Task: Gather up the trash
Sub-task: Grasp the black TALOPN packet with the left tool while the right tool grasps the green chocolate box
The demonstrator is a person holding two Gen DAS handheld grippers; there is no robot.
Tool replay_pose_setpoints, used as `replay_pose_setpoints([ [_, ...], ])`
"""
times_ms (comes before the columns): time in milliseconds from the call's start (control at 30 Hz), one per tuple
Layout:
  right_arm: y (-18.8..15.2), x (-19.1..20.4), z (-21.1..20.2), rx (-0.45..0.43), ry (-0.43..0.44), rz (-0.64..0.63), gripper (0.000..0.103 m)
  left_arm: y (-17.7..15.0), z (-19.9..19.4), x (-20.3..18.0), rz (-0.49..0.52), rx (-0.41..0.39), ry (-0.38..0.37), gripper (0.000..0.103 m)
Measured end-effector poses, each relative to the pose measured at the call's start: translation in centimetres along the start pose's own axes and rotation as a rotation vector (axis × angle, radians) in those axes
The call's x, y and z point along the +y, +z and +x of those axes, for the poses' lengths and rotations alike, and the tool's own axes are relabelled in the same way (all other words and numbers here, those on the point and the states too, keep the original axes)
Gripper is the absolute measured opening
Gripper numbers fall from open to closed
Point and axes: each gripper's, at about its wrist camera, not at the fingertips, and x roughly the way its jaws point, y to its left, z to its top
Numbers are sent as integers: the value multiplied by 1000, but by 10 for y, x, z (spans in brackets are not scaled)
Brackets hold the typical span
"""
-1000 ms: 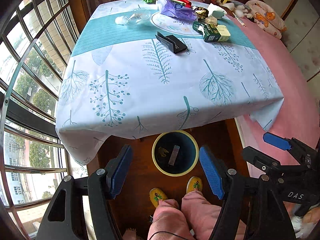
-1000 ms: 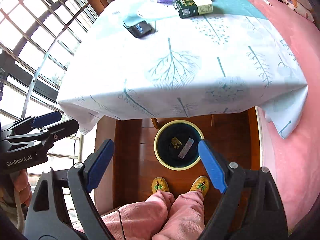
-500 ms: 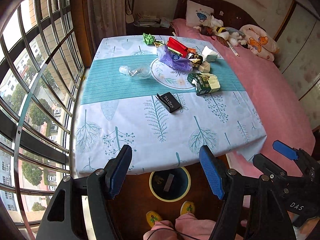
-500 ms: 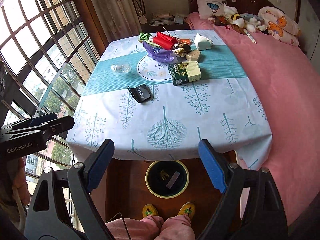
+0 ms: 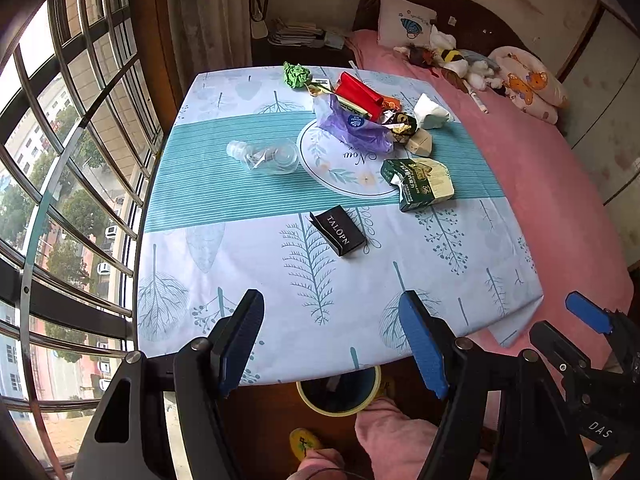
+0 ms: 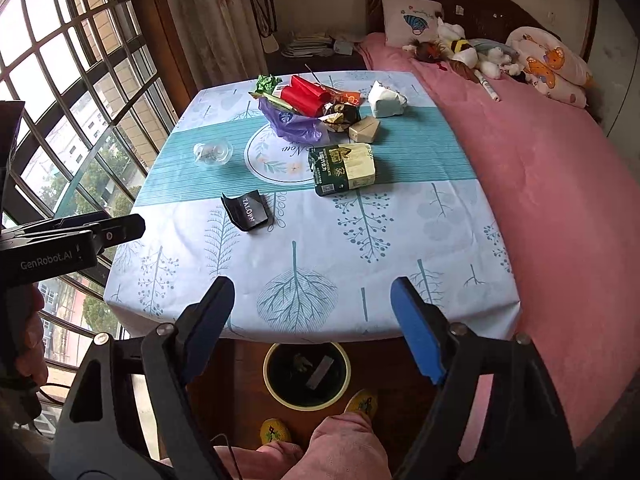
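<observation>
Both hand-held grippers have risen from the yellow-rimmed dark bin (image 6: 307, 376) to table height: the left gripper (image 5: 332, 344) gapes empty, the right gripper (image 6: 312, 332) is closing on nothing. Wrappers and the black TALOPN box (image 5: 338, 230) lie on the tree-print tablecloth (image 5: 248, 264); the table edge half hides the bin in the left view.

We find soft daylight entering through the barred window (image 5: 60, 168) at left, evenly lighting the bench (image 5: 248, 264). Shadows are faint. Both views are sharp, with strong fisheye bending at the edges.
</observation>
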Motion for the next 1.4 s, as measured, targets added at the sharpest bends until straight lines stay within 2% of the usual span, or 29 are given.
replay_pose_setpoints([
  [133, 25, -24, 38, 27, 51, -12, 77, 15, 44, 4, -70, 55, 0, 71],
  [333, 81, -62, 119, 106, 155, -63, 65, 41, 112, 6, -207, 133, 52, 71],
  [567, 140, -95, 215, 193, 212, -139, 65, 62, 168, 3, -338, 177, 92, 71],
  [733, 161, -102, 269, 251, 255, -159, 63, 69, 201, 5, -381, 210, 132, 71],
  [867, 169, -102, 304, 303, 300, -145, 56, 73, 222, 8, -407, 235, 147, 64],
  [933, 171, -101, 315, 316, 360, -125, 56, 75, 231, 9, -419, 242, 148, 62],
  [1067, 176, -97, 325, 320, 441, -125, 44, 77, 240, 5, -423, 244, 147, 50],
  [1100, 176, -95, 325, 317, 460, -130, 42, 78, 241, 3, -420, 245, 136, 40],
  [1133, 176, -93, 324, 314, 483, -133, 36, 79, 241, 2, -420, 246, 125, 36],
  [1200, 176, -89, 319, 305, 525, -136, 30, 82, 241, -3, -418, 242, 121, 16],
  [1267, 175, -85, 312, 292, 559, -144, 24, 84, 238, -9, -406, 231, 126, 6],
  [1333, 174, -79, 301, 277, 578, -155, 21, 87, 230, -14, -397, 201, 118, 2],
  [1400, 174, -78, 291, 264, 597, -158, 18, 91, 219, -22, -376, 166, 113, 2],
])
